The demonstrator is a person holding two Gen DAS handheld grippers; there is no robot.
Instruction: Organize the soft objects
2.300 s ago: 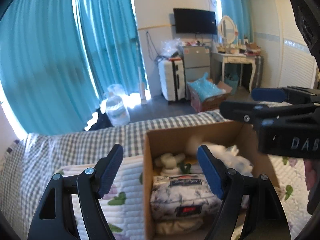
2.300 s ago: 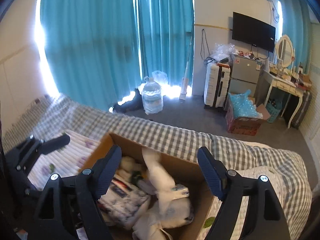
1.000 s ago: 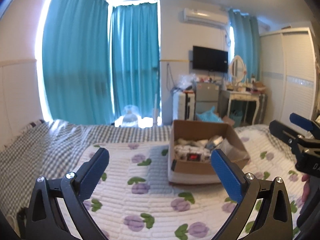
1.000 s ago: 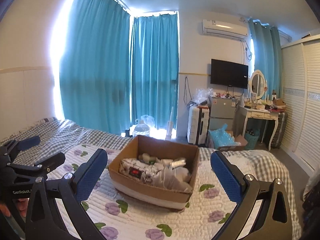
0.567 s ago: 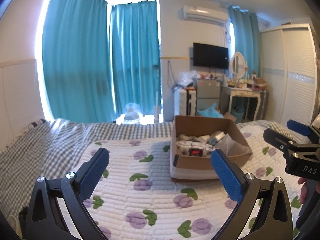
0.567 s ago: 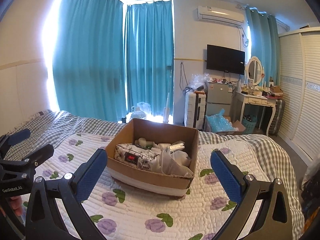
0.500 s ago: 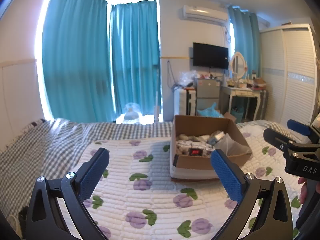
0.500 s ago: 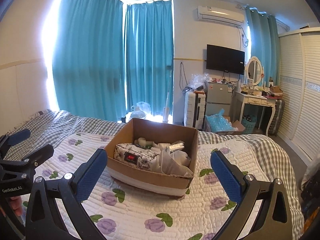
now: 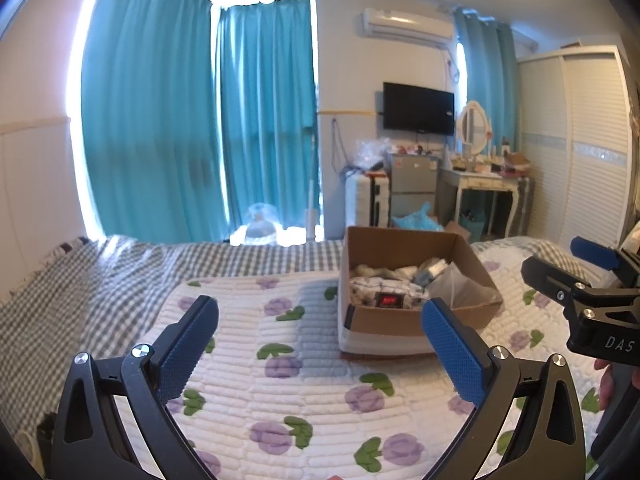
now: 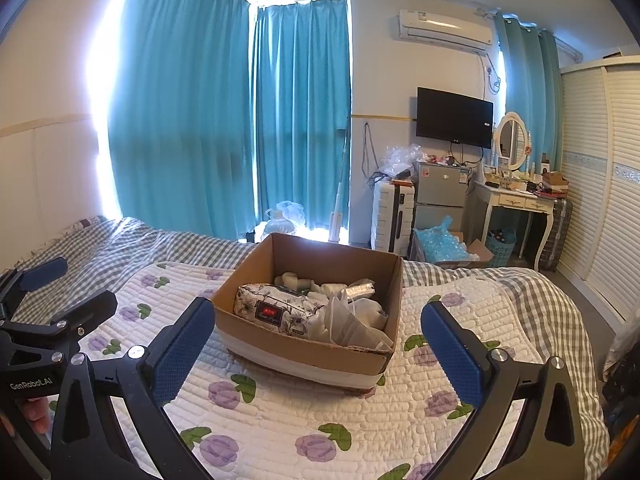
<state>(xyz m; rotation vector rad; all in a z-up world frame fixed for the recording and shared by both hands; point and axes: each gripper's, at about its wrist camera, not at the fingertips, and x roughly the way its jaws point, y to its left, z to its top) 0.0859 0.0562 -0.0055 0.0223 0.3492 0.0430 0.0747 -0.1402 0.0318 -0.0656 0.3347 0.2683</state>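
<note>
An open cardboard box (image 9: 416, 322) (image 10: 304, 346) sits on the quilted floral bedspread (image 9: 280, 380) (image 10: 280, 420). It holds soft items: a floral-printed pack with a red label (image 9: 384, 294) (image 10: 276, 308), white rolled pieces (image 10: 292, 280) and a clear plastic bag (image 10: 352, 326). My left gripper (image 9: 320, 340) is open and empty, held back from the box to its left. My right gripper (image 10: 316, 344) is open and empty, facing the box. Each gripper also shows in the other's view, the right one (image 9: 584, 280) and the left one (image 10: 60, 300).
A grey checked sheet (image 9: 100, 276) covers the bed's far side. Beyond the bed stand teal curtains (image 10: 224, 120), a water jug (image 9: 260, 230), a white suitcase (image 10: 390, 216), a small fridge (image 10: 440, 196), a dressing table (image 10: 516, 200) and a wardrobe (image 10: 600, 184).
Both grippers have pulled back and up from the box, from right above it to well in front of it. In the last half second nothing has visibly moved.
</note>
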